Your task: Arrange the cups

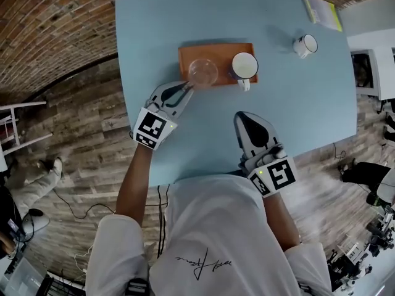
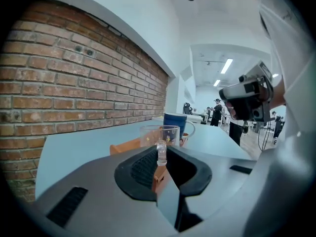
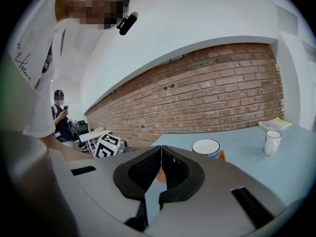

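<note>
Clear glass cup (image 1: 202,73) at the left end of an orange tray (image 1: 216,49), pinched by its handle between the part-closed jaws of the left gripper (image 1: 185,89), angled in from the near-left. Unclear whether resting on the tray or raised just off it.

Next along the tray, to the right: blue mug (image 1: 244,65) with a white inside, its own grip turned toward the near edge. Off the tray and well apart on the light-blue table (image 1: 290,110): small white mug (image 1: 305,44), with a yellow-edged booklet (image 1: 322,10) at the far corner.

Nearer the person, right gripper (image 1: 249,126) over bare tabletop, jaws pressed together on nothing.

Shown only in the left gripper view: the clear handle upright between the pads, with the glass cup and blue mug lined up behind it. In the right gripper view, the blue mug's white rim and the white mug against a brick wall (image 3: 222,98), glass cup out of sight.
</note>
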`<state>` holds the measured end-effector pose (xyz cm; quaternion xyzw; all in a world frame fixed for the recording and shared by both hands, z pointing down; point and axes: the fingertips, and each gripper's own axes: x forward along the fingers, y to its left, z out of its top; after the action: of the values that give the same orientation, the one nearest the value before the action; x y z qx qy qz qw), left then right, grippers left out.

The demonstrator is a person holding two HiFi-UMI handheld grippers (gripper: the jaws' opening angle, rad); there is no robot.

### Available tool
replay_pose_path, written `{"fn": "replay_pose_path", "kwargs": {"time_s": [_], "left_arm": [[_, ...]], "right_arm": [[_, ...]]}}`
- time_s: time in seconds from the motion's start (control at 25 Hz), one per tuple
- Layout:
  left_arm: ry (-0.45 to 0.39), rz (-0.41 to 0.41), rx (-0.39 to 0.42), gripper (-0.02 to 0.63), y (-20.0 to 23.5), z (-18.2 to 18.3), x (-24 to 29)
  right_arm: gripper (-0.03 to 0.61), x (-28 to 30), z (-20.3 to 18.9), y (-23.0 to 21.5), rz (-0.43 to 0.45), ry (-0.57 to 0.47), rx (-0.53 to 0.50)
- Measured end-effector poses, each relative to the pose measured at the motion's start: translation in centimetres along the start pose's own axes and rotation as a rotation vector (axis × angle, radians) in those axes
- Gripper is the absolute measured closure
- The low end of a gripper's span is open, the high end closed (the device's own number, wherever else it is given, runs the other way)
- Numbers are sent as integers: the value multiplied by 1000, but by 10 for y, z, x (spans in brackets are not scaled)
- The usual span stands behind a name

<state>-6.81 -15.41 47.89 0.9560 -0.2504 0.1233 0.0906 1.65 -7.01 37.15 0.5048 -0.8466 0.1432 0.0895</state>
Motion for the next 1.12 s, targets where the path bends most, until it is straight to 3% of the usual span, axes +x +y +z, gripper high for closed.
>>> {"fn": "replay_pose_path", "kwargs": {"time_s": [0.28, 0.56, 1.12], "left_arm": [[-20, 94, -37, 561, -9, 6, -4], [-45, 248, -59, 561, -16, 22, -6], [-98, 387, -107, 561, -55, 38, -10]], "right_arm": [[557, -17, 3, 0, 41, -16, 0], [557, -30, 9, -4, 93, -41, -21], [557, -63, 11, -8, 182, -80, -21]]}}
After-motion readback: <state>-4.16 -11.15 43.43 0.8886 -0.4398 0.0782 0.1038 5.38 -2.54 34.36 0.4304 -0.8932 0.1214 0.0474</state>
